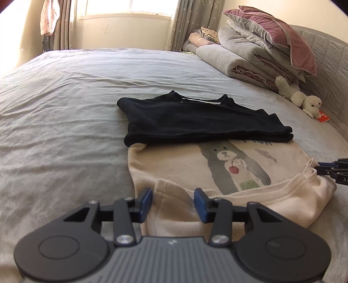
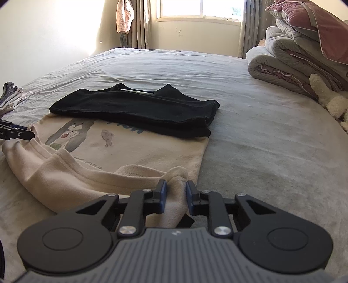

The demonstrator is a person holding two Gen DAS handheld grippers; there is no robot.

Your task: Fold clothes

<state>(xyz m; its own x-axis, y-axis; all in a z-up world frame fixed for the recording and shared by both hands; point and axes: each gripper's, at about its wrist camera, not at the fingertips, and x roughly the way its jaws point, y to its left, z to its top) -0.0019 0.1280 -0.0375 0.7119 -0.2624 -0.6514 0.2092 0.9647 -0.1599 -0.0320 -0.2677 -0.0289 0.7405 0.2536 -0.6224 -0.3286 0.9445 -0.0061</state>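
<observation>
Two garments lie on one bed [image 1: 65,98]: one cream top [image 1: 195,169] with a bear print and one folded black top [image 1: 195,117]; two grippers, the left gripper [image 1: 173,203] and the right gripper [image 2: 176,197]; one plush toy [image 1: 302,98]; one stack of bedding [image 1: 250,54]; one window [image 1: 130,6]; a few small cloth items [image 2: 12,95], count unclear.

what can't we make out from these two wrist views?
- Cream shirt: its far part lies under the black garment, both views.
- Shirt lettering: half covered by the black garment, right wrist view; cut off by a fabric fold, left wrist view.
- Right claw: grip on the bunched cream fabric unclear, right wrist view.
- Plush toy: cut off by the frame edge, right wrist view.
- Red item: too small, left wrist view.
</observation>
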